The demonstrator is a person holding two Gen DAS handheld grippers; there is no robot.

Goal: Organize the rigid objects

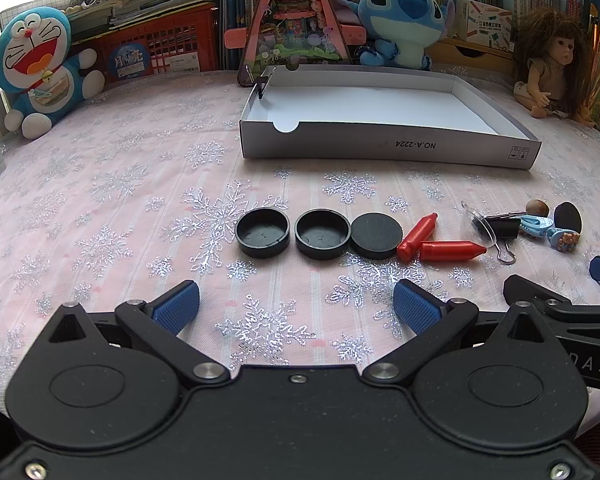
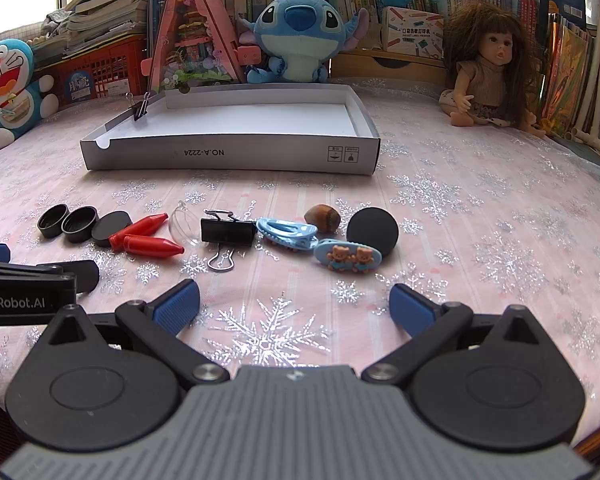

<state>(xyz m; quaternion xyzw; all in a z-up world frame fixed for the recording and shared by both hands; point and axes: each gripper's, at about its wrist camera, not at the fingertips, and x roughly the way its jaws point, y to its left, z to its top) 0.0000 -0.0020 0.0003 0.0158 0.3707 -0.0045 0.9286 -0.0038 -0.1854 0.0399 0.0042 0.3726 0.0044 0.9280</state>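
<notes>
On a pink tablecloth with silver snowflakes (image 2: 480, 208), a row of small rigid objects lies in front of a shallow white cardboard box lid (image 2: 228, 156), which is open side up (a small black binder clip (image 2: 141, 110) is clipped on its left wall). From left to right the row runs: two round black plastic caps, open side up (image 1: 263, 232) (image 1: 322, 234), just beside each other; a flat black disc (image 1: 376, 237) touching the second cap; two red crayon-shaped plastic pieces (image 2: 140, 227) (image 2: 153, 246), touching; a clear plastic half-dome (image 2: 182, 224); a large black binder clip with silver wire handles (image 2: 227, 232); a light-blue plastic hair clip (image 2: 286, 232); a brown nut-like piece (image 2: 322, 218); a light-blue oval hair clip bearing two bear figures (image 2: 347, 256); and a black round ball (image 2: 373, 231).

The left gripper (image 1: 296, 306) hovers above the cloth near the caps, its blue-padded fingers (image 1: 178, 306) spread wide and holding nothing. The right gripper (image 2: 294, 305) hovers near the hair clips, its fingers (image 2: 414, 308) likewise spread and empty. Behind the box sit a blue-and-white cat plush (image 2: 8, 88), a blue alien plush (image 2: 300, 36) and a long-haired doll (image 2: 488, 68).
</notes>
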